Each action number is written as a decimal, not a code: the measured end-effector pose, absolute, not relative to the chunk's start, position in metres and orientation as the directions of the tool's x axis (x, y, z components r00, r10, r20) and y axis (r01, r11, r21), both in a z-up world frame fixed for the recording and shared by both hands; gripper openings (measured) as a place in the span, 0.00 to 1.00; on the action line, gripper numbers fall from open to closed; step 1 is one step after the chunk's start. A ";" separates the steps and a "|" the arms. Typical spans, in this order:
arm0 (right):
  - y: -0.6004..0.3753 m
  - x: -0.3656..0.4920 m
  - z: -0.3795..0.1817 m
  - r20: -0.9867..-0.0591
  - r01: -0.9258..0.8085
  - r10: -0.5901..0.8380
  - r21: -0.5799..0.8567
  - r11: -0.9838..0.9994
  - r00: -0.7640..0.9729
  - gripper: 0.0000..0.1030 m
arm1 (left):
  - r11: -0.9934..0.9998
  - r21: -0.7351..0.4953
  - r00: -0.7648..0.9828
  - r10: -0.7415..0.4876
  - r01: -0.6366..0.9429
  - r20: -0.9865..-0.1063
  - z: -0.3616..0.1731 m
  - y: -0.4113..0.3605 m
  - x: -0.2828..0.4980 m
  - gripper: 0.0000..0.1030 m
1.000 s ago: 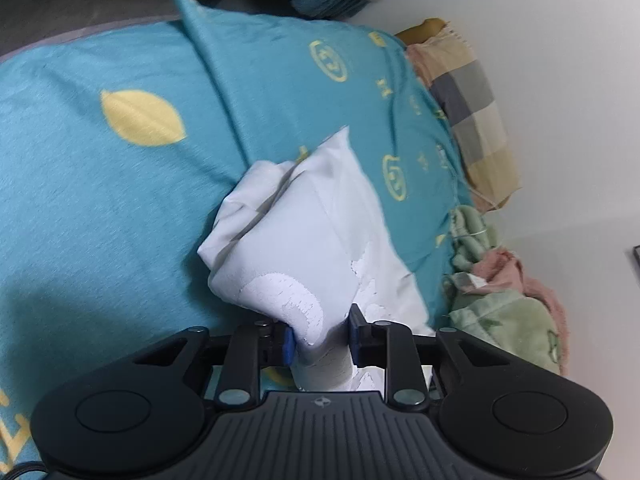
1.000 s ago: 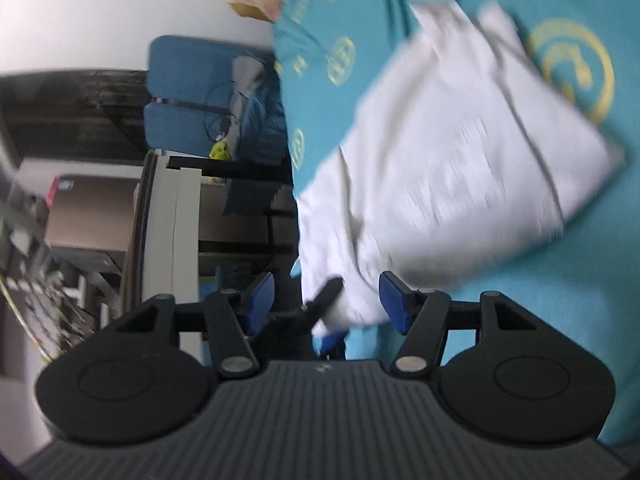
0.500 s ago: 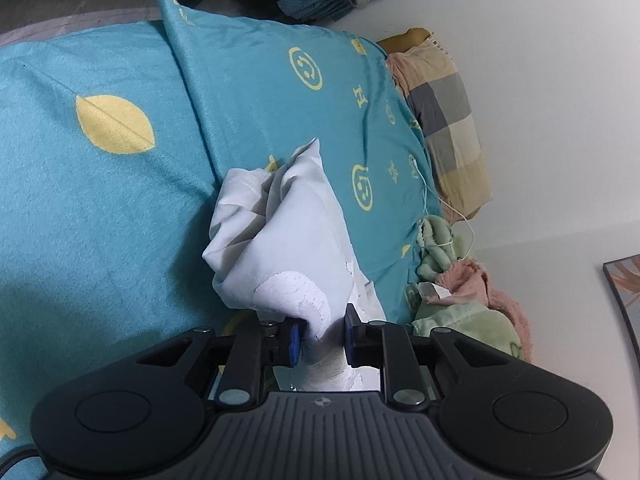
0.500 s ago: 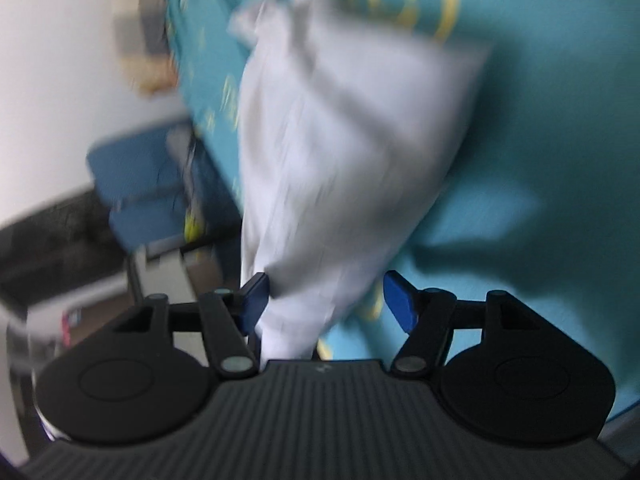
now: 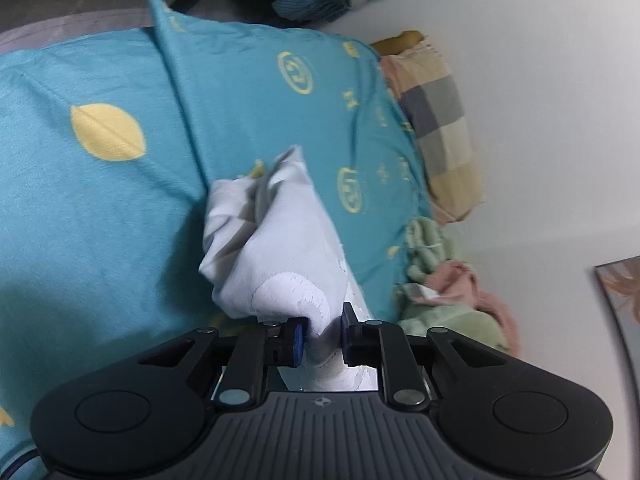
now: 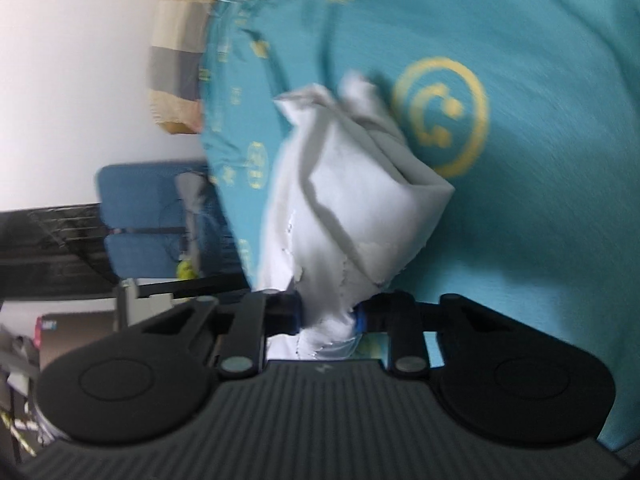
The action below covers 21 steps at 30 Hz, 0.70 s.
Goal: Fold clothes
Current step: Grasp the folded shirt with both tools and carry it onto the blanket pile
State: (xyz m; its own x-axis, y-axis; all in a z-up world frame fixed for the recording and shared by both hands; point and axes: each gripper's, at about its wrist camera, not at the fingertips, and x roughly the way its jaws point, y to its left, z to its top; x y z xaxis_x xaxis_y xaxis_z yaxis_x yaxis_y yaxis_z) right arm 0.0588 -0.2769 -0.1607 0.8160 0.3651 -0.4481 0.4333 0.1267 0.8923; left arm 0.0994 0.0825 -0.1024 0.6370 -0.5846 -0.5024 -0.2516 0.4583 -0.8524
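Fabric fills both grips: the left tool [image 5: 322,334] and right tool [image 6: 328,316] are closing, each pinching the crumpled white garment [image 5: 276,248] above the teal bedsheet [image 5: 100,208]. Only the right view shows a blue chair [image 6: 140,220].

White garment [image 5: 276,248] – marked with a paler cracked print. Teal bedsheet [image 5: 100,216] is patterned with yellow ovals, ringed emblems and small motifs. Pillow [image 5: 440,120] is checked in grey, cream and yellow. Crumpled cloth [image 5: 448,292] – pale green and pink.
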 end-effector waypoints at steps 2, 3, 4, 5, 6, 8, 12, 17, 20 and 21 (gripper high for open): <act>-0.281 0.053 -0.140 -0.394 0.375 0.360 0.919 0.126 0.846 0.23 | 0.431 -0.871 0.642 -0.603 -0.237 -0.473 -0.083 0.082 0.100 0.17; -0.284 0.051 -0.129 -0.375 0.350 0.355 0.927 0.133 0.857 0.23 | 0.423 -0.877 0.643 -0.612 -0.227 -0.462 -0.073 0.079 0.101 0.16; -0.287 0.049 -0.118 -0.356 0.327 0.350 0.935 0.141 0.867 0.22 | 0.416 -0.883 0.643 -0.620 -0.217 -0.450 -0.062 0.077 0.103 0.16; -0.290 0.048 -0.106 -0.341 0.306 0.345 0.939 0.154 0.874 0.22 | 0.411 -0.888 0.645 -0.626 -0.204 -0.438 -0.050 0.072 0.106 0.16; -0.295 0.047 -0.094 -0.323 0.283 0.337 0.945 0.162 0.884 0.22 | 0.410 -0.893 0.648 -0.632 -0.187 -0.426 -0.037 0.065 0.109 0.16; -0.308 0.045 -0.073 -0.288 0.247 0.315 0.955 0.164 0.904 0.22 | 0.415 -0.896 0.646 -0.643 -0.158 -0.411 -0.009 0.043 0.120 0.16; -0.355 0.051 -0.024 -0.238 0.196 0.255 0.964 0.177 0.937 0.22 | 0.429 -0.901 0.612 -0.695 -0.069 -0.378 0.044 -0.026 0.155 0.16; -0.443 0.058 0.050 -0.204 0.160 0.132 0.945 0.286 0.970 0.22 | 0.398 -0.916 0.525 -0.790 0.048 -0.316 0.102 -0.142 0.205 0.16; -0.501 0.059 0.092 -0.183 0.153 0.051 0.921 0.359 0.982 0.22 | 0.335 -0.935 0.469 -0.849 0.116 -0.245 0.125 -0.218 0.231 0.16; -0.520 0.059 0.103 -0.173 0.151 0.025 0.913 0.380 0.985 0.23 | 0.317 -0.938 0.454 -0.862 0.139 -0.224 0.130 -0.242 0.237 0.16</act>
